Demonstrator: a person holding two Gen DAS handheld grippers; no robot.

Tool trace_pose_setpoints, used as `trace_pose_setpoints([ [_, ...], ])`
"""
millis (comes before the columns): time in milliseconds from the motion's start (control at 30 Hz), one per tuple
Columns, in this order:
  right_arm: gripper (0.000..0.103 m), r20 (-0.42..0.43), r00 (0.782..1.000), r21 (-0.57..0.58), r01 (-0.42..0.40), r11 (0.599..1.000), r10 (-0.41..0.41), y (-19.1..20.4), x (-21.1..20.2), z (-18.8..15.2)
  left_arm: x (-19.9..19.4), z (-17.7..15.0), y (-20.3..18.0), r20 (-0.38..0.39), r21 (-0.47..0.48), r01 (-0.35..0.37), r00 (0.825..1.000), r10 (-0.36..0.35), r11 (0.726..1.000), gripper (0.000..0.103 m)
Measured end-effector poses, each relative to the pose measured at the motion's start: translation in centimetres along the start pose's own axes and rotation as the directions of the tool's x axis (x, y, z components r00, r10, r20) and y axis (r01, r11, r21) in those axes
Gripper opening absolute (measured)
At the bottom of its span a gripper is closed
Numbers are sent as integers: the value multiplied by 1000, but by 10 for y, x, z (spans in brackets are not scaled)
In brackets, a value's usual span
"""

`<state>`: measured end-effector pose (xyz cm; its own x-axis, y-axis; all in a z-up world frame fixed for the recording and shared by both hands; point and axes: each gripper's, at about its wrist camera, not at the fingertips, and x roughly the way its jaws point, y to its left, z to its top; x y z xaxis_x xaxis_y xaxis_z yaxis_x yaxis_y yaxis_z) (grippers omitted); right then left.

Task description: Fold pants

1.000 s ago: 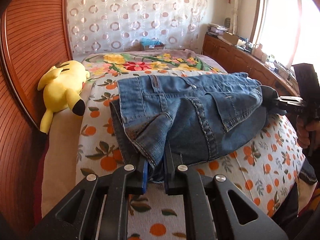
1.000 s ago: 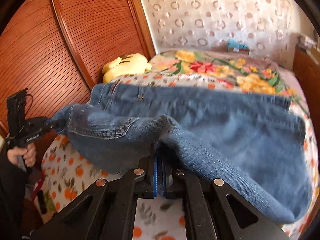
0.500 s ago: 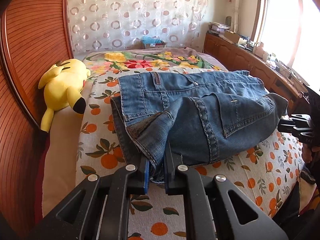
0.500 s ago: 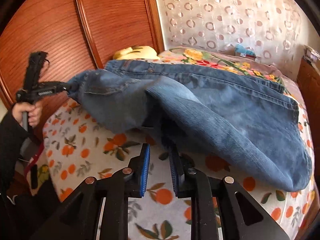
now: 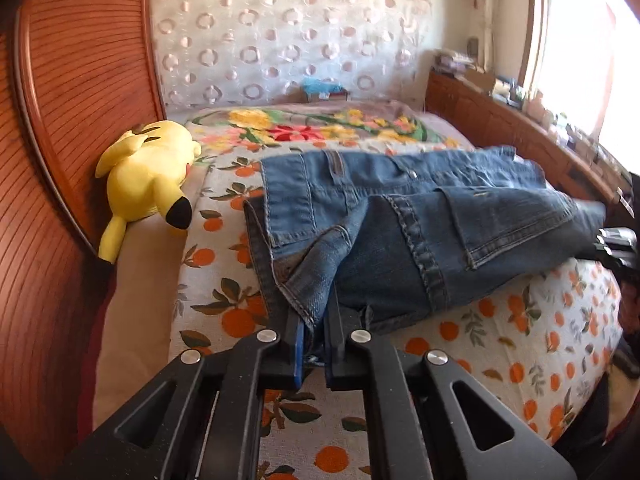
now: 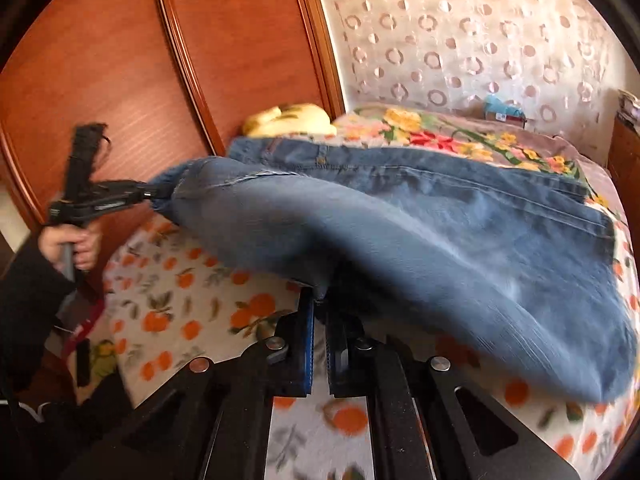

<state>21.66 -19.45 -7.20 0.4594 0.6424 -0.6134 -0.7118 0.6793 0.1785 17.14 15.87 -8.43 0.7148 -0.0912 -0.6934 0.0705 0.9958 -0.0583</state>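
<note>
Left wrist view
My left tool (image 5: 314, 334): clenched on a frayed hem corner of the jeans (image 5: 420, 236), its blue pads pinching the denim.
Jeans: lying folded across the bed (image 5: 520, 320), on its orange-print cover; waistband towards the far side, back pocket facing up.
My right tool (image 5: 618, 246): only a dark part shows at the right edge, at the far end of the jeans.
Plush toy (image 5: 148, 184): yellow, lying against the wooden headboard (image 5: 72, 92), apart from the jeans.

Right wrist view
My right tool (image 6: 318, 312): its jaws have just been closing, now clamped on a fold of denim at the near edge.
Jeans (image 6: 440, 232): draped over the bed, blurred.
My left tool (image 6: 150, 194): gripping the far left corner, which is raised off the cover.
My left hand (image 6: 74, 244): wrapped around the handle.
</note>
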Motion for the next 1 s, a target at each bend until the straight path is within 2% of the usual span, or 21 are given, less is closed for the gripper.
trace_pose_setpoints([
  [67,4,8,999,-4,-38,999,38,5,-18,-12,-5,0,-1,13,-4,4,1000,-4,1000,8],
  [167,4,-17,998,-12,-65,998,65,20,-23,-36,-7,-5,-5,1,14,-15,1000,15,1000,8],
  [233,4,-59,998,-21,-34,999,33,25,-15,-52,-11,-13,-7,-22,17,9,1000,-9,1000,8],
  [300,5,-86,996,19,-20,1000,22,19,-11,-61,-16,-23,-9,-35,25,9,999,-8,1000,10],
  [500,8,-8,1000,86,-8,996,9,0,-49,-69,-27,-61,-3,-100,27,-7,995,10,1000,11],
  [667,9,34,997,97,72,993,-75,-7,-79,-76,-50,-65,2,-66,7,-8,998,9,1000,12],
  [733,9,49,992,105,112,988,-118,-10,-88,-77,-58,-60,2,-39,15,-11,999,11,1000,20],
  [800,10,59,984,125,157,980,-166,-14,-93,-77,-64,-52,-1,-11,24,-10,1000,10,1000,42],
  [867,15,67,975,146,201,969,-212,-12,-96,-78,-67,-44,-3,19,28,-3,1000,2,1000,55],
  [1000,32,75,953,234,269,934,-293,-19,-107,-82,-64,-32,-11,48,26,15,999,-16,1000,55],
])
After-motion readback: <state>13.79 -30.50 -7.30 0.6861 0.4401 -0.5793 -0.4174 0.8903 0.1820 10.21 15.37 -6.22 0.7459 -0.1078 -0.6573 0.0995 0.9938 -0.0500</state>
